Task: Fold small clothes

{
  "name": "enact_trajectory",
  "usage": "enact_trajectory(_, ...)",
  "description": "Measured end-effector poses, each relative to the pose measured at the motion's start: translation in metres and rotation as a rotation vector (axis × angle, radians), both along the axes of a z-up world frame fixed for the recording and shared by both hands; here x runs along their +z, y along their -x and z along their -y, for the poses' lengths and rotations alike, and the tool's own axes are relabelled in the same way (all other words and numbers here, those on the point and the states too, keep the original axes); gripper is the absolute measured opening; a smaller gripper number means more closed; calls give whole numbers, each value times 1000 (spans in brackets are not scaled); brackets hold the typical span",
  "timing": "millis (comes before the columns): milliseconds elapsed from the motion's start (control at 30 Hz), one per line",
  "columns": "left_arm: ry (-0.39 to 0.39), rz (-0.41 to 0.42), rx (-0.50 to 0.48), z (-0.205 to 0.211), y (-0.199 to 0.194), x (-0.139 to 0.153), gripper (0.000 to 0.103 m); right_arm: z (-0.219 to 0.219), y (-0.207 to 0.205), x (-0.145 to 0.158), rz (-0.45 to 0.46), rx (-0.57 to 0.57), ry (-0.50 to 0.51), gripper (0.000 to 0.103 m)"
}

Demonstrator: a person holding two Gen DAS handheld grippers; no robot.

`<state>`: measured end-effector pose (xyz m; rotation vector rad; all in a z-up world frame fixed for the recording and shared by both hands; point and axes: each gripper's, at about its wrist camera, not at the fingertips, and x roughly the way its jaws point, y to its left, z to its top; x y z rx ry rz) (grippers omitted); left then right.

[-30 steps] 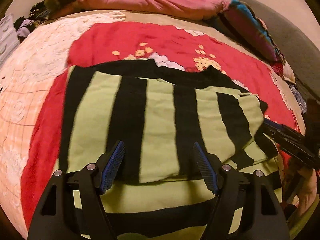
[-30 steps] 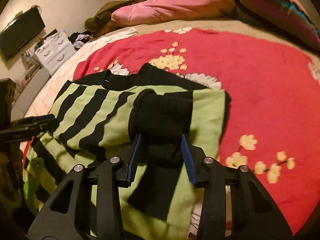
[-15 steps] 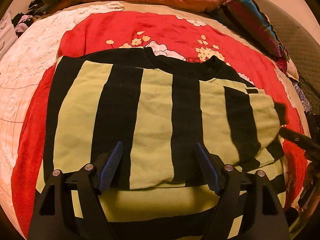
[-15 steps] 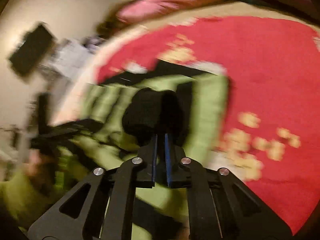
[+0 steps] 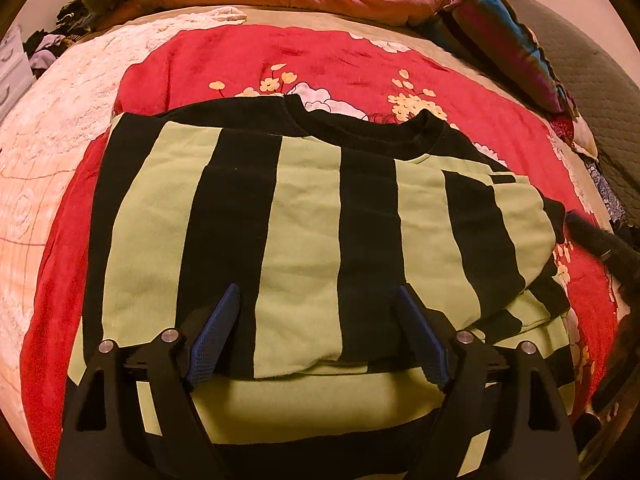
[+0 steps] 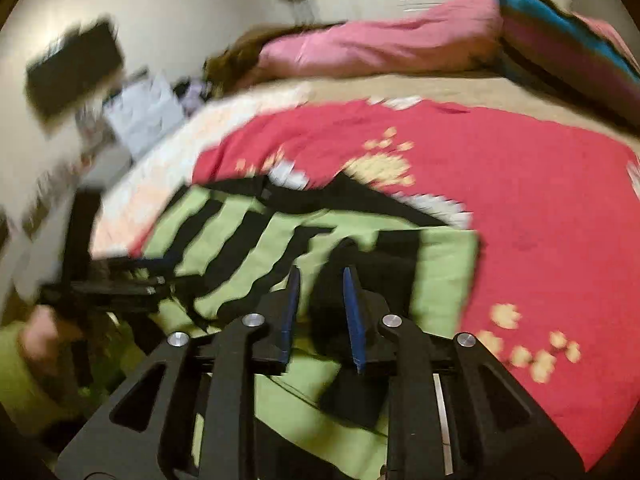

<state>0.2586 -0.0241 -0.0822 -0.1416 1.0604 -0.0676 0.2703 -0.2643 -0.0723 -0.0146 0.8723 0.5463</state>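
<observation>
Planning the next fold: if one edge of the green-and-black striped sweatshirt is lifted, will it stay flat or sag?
The green-and-black striped sweatshirt will probably sag: its folded sleeve drapes softly with rounded creases. The fabric looks thick, so likely not slippery, and it may drag on the plush red floral blanket rather than slide.

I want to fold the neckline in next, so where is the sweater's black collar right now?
In the left wrist view the black collar lies at the striped sweater's far edge, right of centre, against the red floral blanket.

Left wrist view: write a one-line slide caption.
Left claw opening above a green-and-black striped sweater, sleeve folded across, spread on a red floral blanket.
</observation>
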Motion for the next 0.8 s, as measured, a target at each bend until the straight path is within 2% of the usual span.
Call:
enact_trajectory(67, -3, 2, 0, 1, 0, 0, 79, -9, -9, -22, -58, -72, 91, 28)
enact_trajectory(100, -4, 2, 0, 1, 0, -1, 79, -9, -14, -33, -83, -99, 94, 28)
enact_trajectory(200, -17, 5, -3, 3, 0, -2, 80, 1, -18, -36, -103, -151, 29, 28)
enact_trajectory(367, -29, 10, -10, 5, 0, -2, 83, 10, -17, -36, -105, -167, -24, 31)
enact_trajectory(433, -17, 18, -7, 3, 2, 1, 83, 14, -15, -31, -92, -163, -38, 38)
enact_trajectory(500, -3, 34, 0, -1, 5, 7, 83, 19, -11, -20, -56, -181, -45, 57)
enact_trajectory(567, -8, 47, 11, -5, 8, 13, 83, 21, -13, -14, -41, -191, -53, 60)
enact_trajectory(667, -5, 72, 30, -14, 14, 27, 86, 31, -9, -6, -13, -223, -50, 70)
enact_trajectory(733, -9, 86, 44, -18, 18, 34, 93, 34, -6, 1, 7, -228, -51, 76)
enact_trajectory(800, -13, 99, 62, -23, 23, 41, 96, 35, 0, 9, 39, -227, -50, 86)
